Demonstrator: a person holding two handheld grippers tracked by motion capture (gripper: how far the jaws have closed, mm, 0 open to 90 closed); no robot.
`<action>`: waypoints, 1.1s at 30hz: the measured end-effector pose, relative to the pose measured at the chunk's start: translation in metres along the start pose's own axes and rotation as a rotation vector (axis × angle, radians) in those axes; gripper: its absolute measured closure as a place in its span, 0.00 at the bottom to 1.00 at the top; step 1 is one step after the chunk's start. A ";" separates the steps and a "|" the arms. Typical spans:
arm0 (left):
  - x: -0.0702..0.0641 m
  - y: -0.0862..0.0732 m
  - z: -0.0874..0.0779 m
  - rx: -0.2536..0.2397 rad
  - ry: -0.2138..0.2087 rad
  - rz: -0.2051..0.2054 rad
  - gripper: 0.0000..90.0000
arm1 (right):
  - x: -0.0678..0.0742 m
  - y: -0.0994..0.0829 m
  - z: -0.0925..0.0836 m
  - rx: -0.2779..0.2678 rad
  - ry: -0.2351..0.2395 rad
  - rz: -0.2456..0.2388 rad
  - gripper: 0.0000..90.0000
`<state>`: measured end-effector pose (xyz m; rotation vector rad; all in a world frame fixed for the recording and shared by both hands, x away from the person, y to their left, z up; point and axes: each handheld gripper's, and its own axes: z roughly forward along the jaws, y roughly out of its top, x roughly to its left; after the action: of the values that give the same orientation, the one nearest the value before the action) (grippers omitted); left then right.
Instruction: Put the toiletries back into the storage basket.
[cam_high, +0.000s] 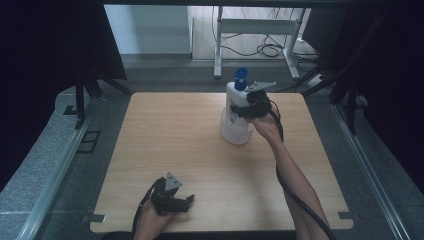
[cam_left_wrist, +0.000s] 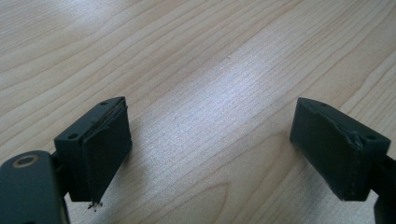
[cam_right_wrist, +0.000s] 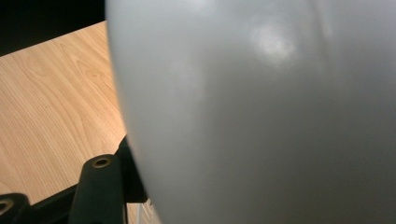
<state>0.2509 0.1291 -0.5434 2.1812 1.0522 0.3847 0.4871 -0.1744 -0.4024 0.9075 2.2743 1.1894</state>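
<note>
Two grippers work over the wooden table: the right gripper clamps the white bottle with blue cap, its base inside a clear container toward the far side; the left gripper rests near the front edge, jaws wide apart, holding nothing

bare table, bottle and tub blocking far side

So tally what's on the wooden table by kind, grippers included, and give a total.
White bottle with blue cap: 1
Clear plastic container that the bottle stands in: 1
Black hand-held grippers: 2, the left gripper open and low over the table, the right gripper shut on the bottle
Total: 4
</note>
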 end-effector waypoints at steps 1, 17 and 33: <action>0.000 0.000 0.000 0.000 -0.001 0.000 0.13 | 0.000 -0.001 0.001 -0.001 0.001 0.003 0.42; 0.000 0.000 0.000 0.001 -0.001 0.000 0.13 | 0.001 -0.018 0.016 0.027 0.003 0.006 0.42; 0.000 0.000 0.000 0.002 -0.002 0.003 0.13 | 0.001 -0.028 0.024 0.030 0.016 0.017 0.41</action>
<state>0.2510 0.1293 -0.5433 2.1848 1.0495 0.3827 0.4911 -0.1721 -0.4391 0.9334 2.3073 1.1772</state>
